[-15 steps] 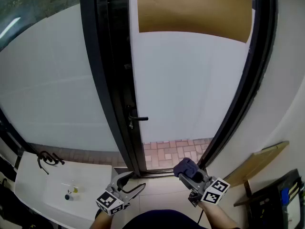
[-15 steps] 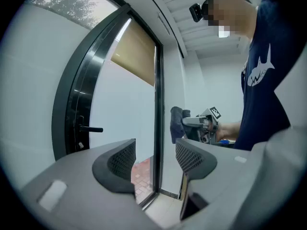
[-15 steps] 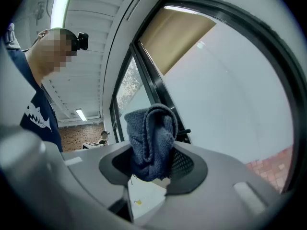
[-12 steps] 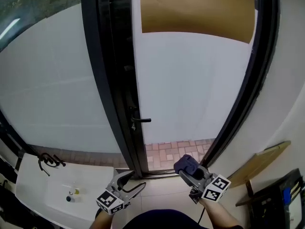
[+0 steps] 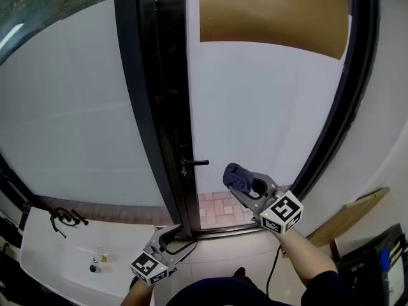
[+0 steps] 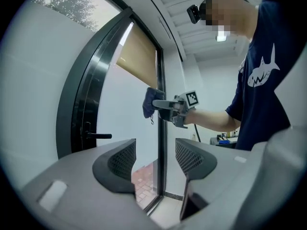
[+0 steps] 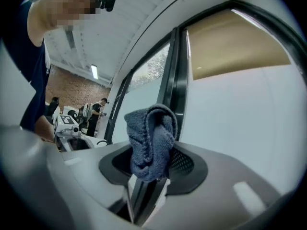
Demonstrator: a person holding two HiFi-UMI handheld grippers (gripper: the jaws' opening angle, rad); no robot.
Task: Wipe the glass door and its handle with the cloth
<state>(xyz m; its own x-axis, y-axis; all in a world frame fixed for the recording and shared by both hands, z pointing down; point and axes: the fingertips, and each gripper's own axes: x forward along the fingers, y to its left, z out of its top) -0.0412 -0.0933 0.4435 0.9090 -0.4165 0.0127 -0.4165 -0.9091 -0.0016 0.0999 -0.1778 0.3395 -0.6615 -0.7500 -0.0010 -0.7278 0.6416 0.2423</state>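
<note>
The frosted glass door [image 5: 268,120] stands in a black frame, its black handle [image 5: 194,163] jutting from the left stile. My right gripper [image 5: 245,185] is raised in front of the lower glass, shut on a bunched dark blue cloth [image 5: 236,176] [image 7: 151,143], just right of the handle. In the left gripper view the same cloth [image 6: 152,102] hangs close to the glass, with the handle [image 6: 98,136] lower left. My left gripper [image 5: 173,242] [image 6: 154,159] hangs low near the door's bottom corner, open and holding nothing.
A brown blind [image 5: 274,14] covers the top of the door. A white table [image 5: 70,254] with a black cable [image 5: 62,217] and small bottles is at lower left. A wooden board [image 5: 347,215] leans against the right wall. People stand far off [image 7: 98,109].
My right gripper has risen with the cloth from near the floor to handle height and closer to the glass. The left gripper has barely moved.
</note>
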